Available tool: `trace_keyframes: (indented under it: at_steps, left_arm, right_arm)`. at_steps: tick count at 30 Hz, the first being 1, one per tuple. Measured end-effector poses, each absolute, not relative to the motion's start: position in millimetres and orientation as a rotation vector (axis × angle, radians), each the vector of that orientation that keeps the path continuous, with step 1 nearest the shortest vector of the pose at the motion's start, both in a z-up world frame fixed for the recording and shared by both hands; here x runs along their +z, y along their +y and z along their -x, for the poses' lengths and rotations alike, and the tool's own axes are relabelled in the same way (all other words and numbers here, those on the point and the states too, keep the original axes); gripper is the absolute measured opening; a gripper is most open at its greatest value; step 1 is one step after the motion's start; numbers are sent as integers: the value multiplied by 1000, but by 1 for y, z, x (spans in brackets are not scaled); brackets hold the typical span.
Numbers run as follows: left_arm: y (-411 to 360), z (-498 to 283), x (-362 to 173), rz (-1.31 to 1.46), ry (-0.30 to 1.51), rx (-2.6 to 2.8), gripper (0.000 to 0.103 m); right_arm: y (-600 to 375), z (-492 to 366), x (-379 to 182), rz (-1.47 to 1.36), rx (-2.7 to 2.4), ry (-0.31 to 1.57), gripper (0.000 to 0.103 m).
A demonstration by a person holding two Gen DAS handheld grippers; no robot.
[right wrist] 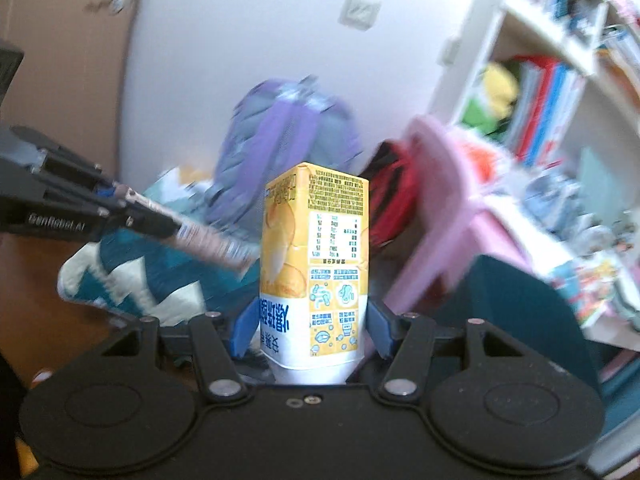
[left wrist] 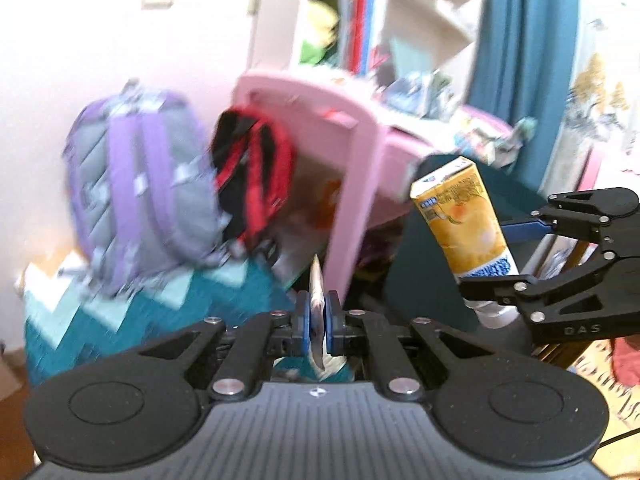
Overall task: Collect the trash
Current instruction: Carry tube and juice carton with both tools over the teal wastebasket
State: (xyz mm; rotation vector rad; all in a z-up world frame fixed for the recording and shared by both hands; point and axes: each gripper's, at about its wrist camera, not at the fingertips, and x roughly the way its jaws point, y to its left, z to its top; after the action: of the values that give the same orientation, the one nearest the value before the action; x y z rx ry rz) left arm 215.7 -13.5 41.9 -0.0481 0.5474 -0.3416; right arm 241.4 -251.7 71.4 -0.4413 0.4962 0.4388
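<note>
Left gripper [left wrist: 319,320]: I am pinching flat foil wrapper [left wrist: 317,304] edge-on between blue pads, jaws nearly closed on it. Right gripper [right wrist: 311,330]: I am clamping yellow drink carton [right wrist: 314,264] by its lower white end, jaws spread wide to carton width, carton standing upright. Both items are hanging in air above teal zigzag rug [left wrist: 120,312]. Purple backpack [left wrist: 136,192], red-black bag [left wrist: 250,176], pink chair [left wrist: 352,152] are sitting beyond, blurred.

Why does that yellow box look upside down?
It is: the yellow drink carton sits in the right hand-held gripper with its printing inverted. The left hand-held gripper pinches a flattened wrapper. Nothing looks spilled.
</note>
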Motion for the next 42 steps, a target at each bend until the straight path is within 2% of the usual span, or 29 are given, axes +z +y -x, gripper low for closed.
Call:
trace_keyframes:
  at_steps: [7,13,22,29,42]
  left_arm:
    - [-74,-234,72,75,509,-423,7]
    - [-113,-255,111,82,463,-468,7]
    - [-178,-294,168,56,400,-542,6]
    - [-240,-334,150,30,453,-587,6]
    - [-314,-393,68,-68,671,-586,6]
  right_arm:
    - [-316,-268,110,357,286,448,56]
    - [-370,-309,126,300,167,487,56]
    - [-414,-351,96,259,103,604,56]
    - [-433,-374,64,295,110,714,57]
    - [-441,-410,21,335,132,867,57]
